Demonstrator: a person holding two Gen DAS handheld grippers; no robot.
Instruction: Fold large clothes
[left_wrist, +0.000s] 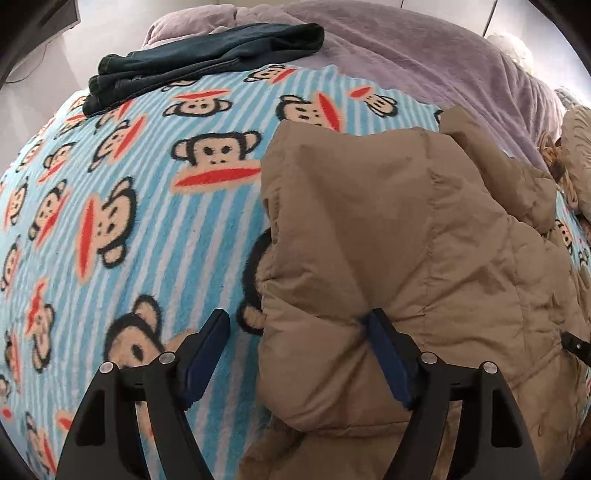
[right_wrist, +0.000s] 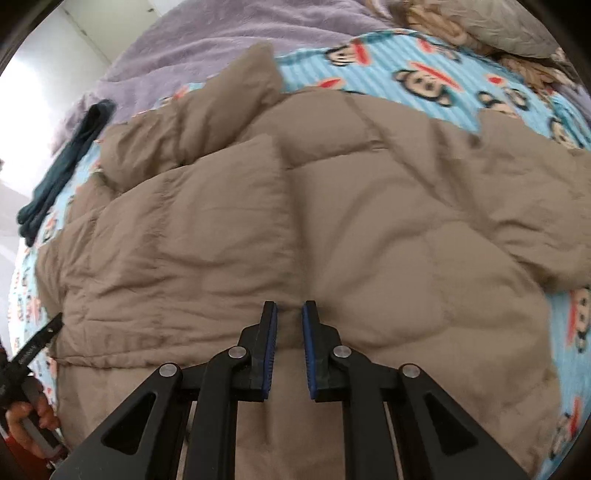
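My left gripper (left_wrist: 299, 325), spread, straddles the tan jacket (left_wrist: 424, 240)'s left edge; right gripper (right_wrist: 289, 314), pinching near-hem fabric, sits nearer; jacket runs near-to-far on the bed (left_wrist: 110, 206).

Left tongs (left_wrist: 299, 328) spread wide, tilted steeply down; right tongs (right_wrist: 289, 317) nearly closed, seemingly pinching something

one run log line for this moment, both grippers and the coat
left gripper: open, fingers astride edge of tan quilted puffer coat | right gripper: shut on coat fold | coat: on blue striped monkey-print blanket
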